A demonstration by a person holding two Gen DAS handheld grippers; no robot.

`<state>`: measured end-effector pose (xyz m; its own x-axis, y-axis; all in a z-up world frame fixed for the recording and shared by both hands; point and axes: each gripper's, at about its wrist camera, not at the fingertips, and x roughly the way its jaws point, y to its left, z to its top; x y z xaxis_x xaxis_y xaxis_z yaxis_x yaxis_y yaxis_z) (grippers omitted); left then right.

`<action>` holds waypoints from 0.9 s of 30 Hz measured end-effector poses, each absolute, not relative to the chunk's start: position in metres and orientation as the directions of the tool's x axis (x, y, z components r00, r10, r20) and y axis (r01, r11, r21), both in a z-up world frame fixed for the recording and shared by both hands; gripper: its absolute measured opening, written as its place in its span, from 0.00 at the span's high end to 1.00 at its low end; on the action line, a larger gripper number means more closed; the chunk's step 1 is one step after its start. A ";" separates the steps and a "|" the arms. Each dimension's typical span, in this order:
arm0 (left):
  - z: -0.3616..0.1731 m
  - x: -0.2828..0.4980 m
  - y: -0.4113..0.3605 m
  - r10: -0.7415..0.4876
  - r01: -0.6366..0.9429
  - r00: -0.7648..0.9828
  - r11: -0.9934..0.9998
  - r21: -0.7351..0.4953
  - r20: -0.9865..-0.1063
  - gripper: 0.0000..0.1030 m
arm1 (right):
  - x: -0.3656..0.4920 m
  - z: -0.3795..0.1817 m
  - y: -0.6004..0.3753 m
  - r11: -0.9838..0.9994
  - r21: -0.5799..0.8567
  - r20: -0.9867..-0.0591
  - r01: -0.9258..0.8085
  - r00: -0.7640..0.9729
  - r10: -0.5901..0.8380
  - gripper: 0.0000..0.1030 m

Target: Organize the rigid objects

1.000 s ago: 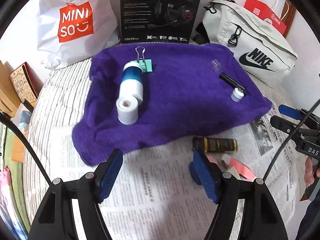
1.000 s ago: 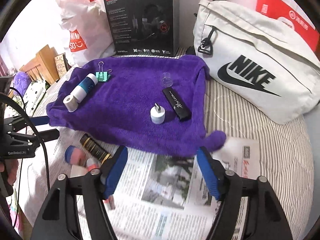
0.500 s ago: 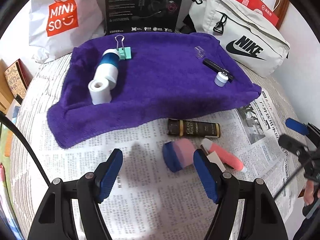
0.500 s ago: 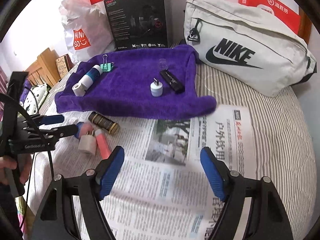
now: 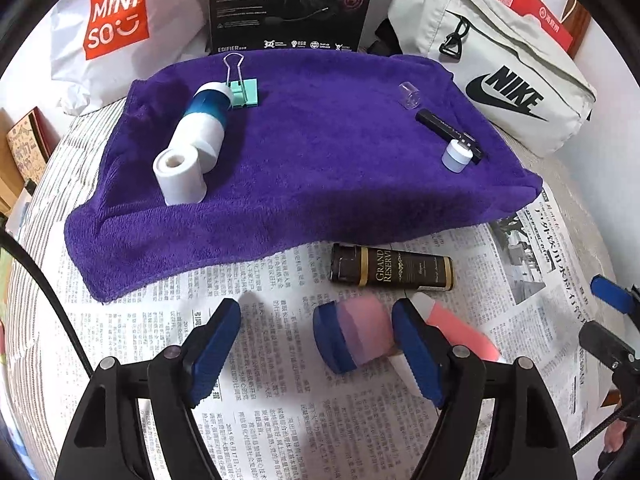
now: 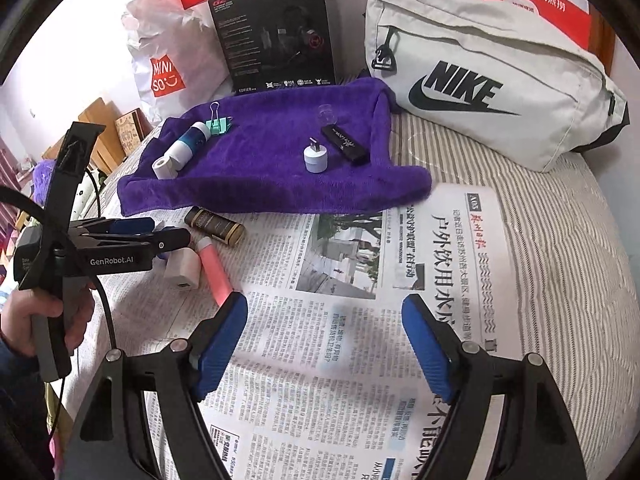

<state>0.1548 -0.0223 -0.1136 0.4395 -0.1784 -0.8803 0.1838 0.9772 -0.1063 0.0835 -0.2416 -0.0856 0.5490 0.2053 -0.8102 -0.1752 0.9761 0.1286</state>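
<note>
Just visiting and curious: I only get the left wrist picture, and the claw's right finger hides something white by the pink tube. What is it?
Observer: A small white plug block, lying right beside the pink tube.
Operator: Is the other claw holding anything?
Observer: No. The right claw is open, with only newspaper between its fingers.
Operator: Who holds the left claw?
Observer: A bare hand grips the handle below the left claw.

The left hand-held gripper (image 5: 316, 344) and right hand-held gripper (image 6: 324, 344) both hover with jaws spread wide, gripping nothing.
</note>
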 end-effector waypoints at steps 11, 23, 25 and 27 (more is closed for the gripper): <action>-0.115 0.146 0.000 -0.180 0.188 0.444 0.977 -0.105 -0.878 0.25 | 0.086 -0.090 -0.226 0.969 0.133 -0.814 -0.209 0.535 0.227 0.23; -0.117 0.141 -0.016 -0.155 0.265 0.486 0.964 -0.024 -0.860 0.41 | 0.098 -0.109 -0.205 0.956 0.130 -0.817 -0.264 0.517 0.254 0.24; -0.117 0.139 -0.018 -0.146 0.276 0.489 0.961 -0.006 -0.860 0.45 | 0.102 -0.113 -0.199 0.950 0.127 -0.819 -0.285 0.510 0.263 0.24; -0.117 0.137 -0.019 -0.140 0.288 0.498 0.958 0.010 -0.856 0.49 | 0.106 -0.117 -0.194 0.944 0.131 -0.818 -0.303 0.505 0.275 0.24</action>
<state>0.1370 -0.0188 -0.1175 0.4976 -0.1405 -0.8559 0.2882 0.9575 0.0104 0.1060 -0.1942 -0.1169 0.5048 0.2751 -0.8182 -0.3027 0.9441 0.1307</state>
